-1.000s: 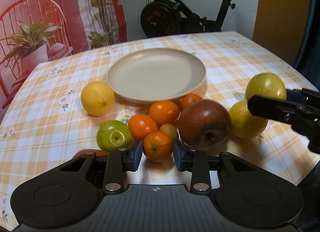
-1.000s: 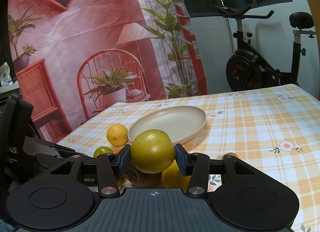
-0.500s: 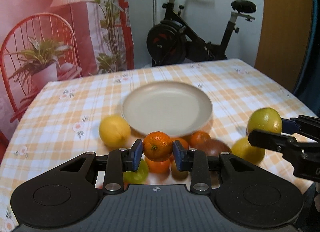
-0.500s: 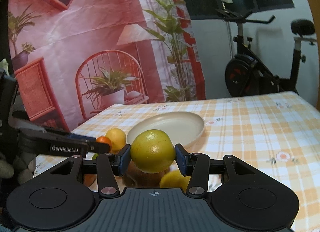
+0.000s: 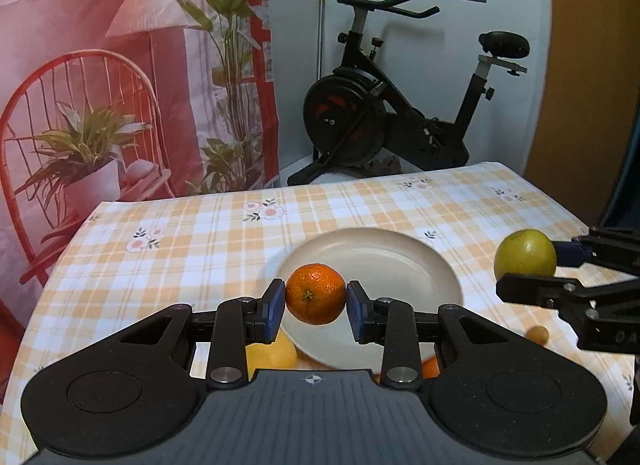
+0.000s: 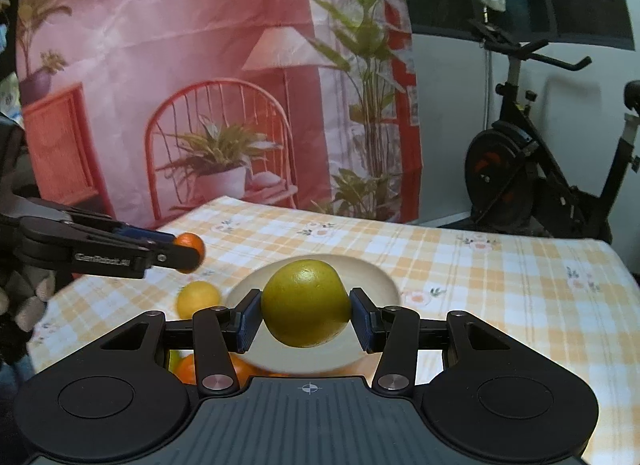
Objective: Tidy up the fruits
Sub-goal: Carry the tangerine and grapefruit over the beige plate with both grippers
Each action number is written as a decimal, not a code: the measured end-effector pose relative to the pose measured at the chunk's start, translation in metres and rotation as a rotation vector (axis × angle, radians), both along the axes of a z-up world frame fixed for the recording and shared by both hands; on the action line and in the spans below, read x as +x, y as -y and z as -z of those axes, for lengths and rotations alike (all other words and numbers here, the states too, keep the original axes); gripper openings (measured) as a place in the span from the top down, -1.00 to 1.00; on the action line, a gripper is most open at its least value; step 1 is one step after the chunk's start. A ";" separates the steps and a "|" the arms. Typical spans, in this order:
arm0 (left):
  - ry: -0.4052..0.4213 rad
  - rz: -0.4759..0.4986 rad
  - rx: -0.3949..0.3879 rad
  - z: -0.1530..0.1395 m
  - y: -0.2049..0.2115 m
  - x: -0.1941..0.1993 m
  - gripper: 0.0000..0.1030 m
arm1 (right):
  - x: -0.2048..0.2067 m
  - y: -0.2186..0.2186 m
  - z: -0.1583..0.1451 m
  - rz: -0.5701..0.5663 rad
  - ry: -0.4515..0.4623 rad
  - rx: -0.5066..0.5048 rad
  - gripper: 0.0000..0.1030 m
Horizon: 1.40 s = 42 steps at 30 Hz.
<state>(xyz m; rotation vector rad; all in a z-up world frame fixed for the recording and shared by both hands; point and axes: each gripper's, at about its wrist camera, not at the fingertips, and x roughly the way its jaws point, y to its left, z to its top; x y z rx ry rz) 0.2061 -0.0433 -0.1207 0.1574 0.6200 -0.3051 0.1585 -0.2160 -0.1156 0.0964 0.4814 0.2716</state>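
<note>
Fingers of the left gripper [image 5: 316, 302] pinch a mandarin [image 5: 315, 293] and the right gripper [image 6: 307, 321] clamps a yellow-green citrus [image 6: 306, 303], both raised just before the empty plate [image 5: 420, 261].

Tabletop oranges [image 6: 208, 371] lie mostly hidden behind the right tongs' body.

Checked table [image 5: 180, 249] under plate [image 5: 400, 261], lemon [image 6: 199, 299].
</note>
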 end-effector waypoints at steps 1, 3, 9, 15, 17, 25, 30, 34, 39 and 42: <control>-0.008 -0.003 -0.003 0.000 -0.001 0.006 0.32 | 0.008 0.002 0.000 -0.001 -0.008 -0.012 0.15; -0.033 -0.009 -0.009 0.003 -0.002 0.018 0.32 | 0.028 0.004 0.002 -0.002 -0.036 -0.034 0.15; -0.108 -0.008 -0.007 0.016 0.000 0.057 0.32 | 0.082 0.010 0.020 -0.003 -0.145 -0.057 0.15; -0.177 0.001 0.034 0.033 0.009 0.093 0.32 | 0.123 0.006 0.044 -0.025 -0.229 -0.108 0.15; -0.192 0.005 0.037 0.038 0.011 0.104 0.31 | 0.134 0.006 0.048 -0.031 -0.245 -0.117 0.15; -0.255 0.022 0.057 0.057 0.019 0.135 0.31 | 0.171 0.007 0.061 -0.047 -0.285 -0.138 0.15; -0.278 0.024 0.067 0.066 0.023 0.145 0.31 | 0.180 0.005 0.069 -0.075 -0.303 -0.145 0.15; -0.268 0.033 0.078 0.066 0.026 0.148 0.31 | 0.184 0.002 0.072 -0.089 -0.310 -0.150 0.15; -0.274 0.032 0.081 0.068 0.028 0.150 0.27 | 0.186 0.000 0.073 -0.093 -0.316 -0.150 0.15; -0.287 0.030 0.080 0.071 0.029 0.151 0.25 | 0.186 0.000 0.072 -0.084 -0.309 -0.149 0.12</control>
